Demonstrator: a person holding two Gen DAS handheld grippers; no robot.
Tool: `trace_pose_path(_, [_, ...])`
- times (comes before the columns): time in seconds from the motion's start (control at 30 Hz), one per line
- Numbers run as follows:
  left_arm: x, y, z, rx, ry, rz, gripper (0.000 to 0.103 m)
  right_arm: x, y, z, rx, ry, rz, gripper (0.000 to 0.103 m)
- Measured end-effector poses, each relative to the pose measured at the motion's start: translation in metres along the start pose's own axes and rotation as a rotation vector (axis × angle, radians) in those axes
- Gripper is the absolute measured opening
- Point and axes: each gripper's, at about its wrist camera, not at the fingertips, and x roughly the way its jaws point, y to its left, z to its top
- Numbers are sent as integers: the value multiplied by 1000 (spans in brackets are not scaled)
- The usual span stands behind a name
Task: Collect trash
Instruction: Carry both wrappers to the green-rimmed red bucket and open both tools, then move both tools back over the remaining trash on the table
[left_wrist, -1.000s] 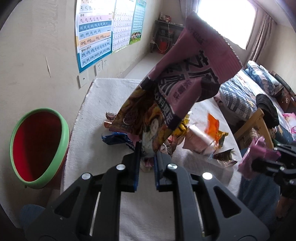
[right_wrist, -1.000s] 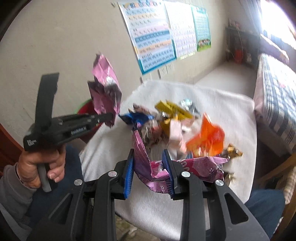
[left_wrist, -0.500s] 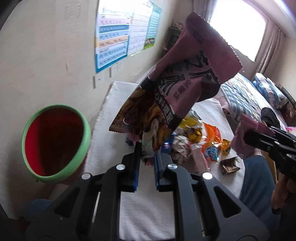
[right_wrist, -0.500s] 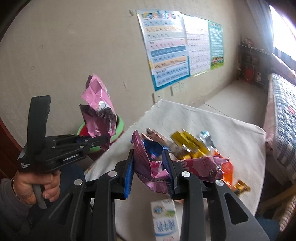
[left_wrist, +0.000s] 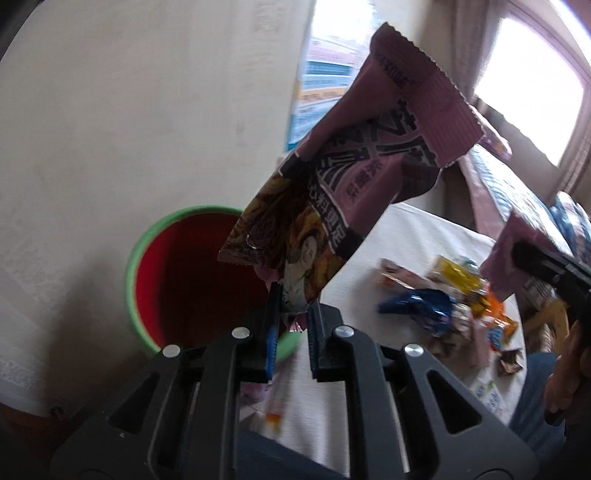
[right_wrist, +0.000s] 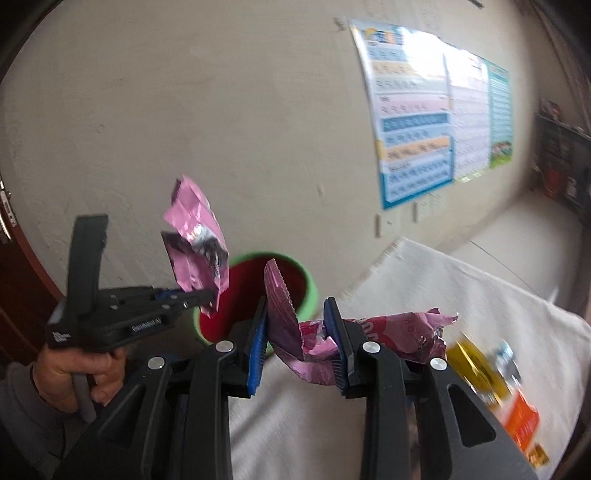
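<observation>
at the left, the bin (left_wrist: 155, 291) stands by the wall, its contents hidden. the left gripper (left_wrist: 291, 321) pinches a purple wrapper (left_wrist: 354, 177) above its rim. the right gripper (right_wrist: 297, 339) clamps a pink wrapper (right_wrist: 373, 332), just short. neither is dropped yet. at the right, loose wrappers (left_wrist: 443, 306) remain on the table (left_wrist: 413, 236).

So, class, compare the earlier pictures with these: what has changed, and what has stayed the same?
Both tongs have swung away from the litter pile toward the red bin with the green rim, which now sits right behind them. The left tongs still grip the purple snack bag; the right tongs still grip the crumpled pink wrapper. Nothing was released; the remaining wrappers stay on the table.
</observation>
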Motion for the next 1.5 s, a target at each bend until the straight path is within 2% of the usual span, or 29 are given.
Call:
trace_pose_path(0.23, [19,51,-6,-111,15,65,13,57,34,31,-77,15,91,29])
trace_pose_path(0.4, [33,78,-9,-185,29,60,13,104,53,48,-116,66,134,30])
trace_pose_path(0.77, [52,99,-16,-269,32,65,13,175,77,60,-110,117,220,30])
trace_pose_path(0.83, [48,100,-18,-283,25,60,13,180,79,63,-88,118,241,37])
trace_pose_path(0.9, [43,104,-21,-292,21,60,18,183,79,63,-68,121,266,45])
trace_pose_path(0.97, [39,105,-22,-293,17,77,32,185,81,63,-66,128,274,51])
trace_pose_path(1.0, [36,107,-24,-294,12,86,38,184,83,63,-69,128,271,60])
trace_pose_path(1.03, [33,108,-24,-299,5,93,50,184,84,62,-73,127,264,76])
trace_pose_path(1.07, [30,110,-25,-304,1,101,66,183,83,61,-72,121,239,84])
trace_pose_path(1.1, [28,111,-26,-309,-2,113,75,181,82,60,-67,113,220,90])
trace_pose_path(1.13, [27,110,-26,-310,-5,127,85,179,79,59,-59,104,206,90])
trace_pose_path(1.23, [25,106,-27,-297,-8,135,86,172,72,58,-37,101,174,96])
trace_pose_path(1.33, [25,99,-27,-283,-6,132,96,161,64,56,-22,87,134,96])
trace_pose_path(1.5, [22,79,-22,-256,-14,110,98,131,46,46,-6,69,4,96])
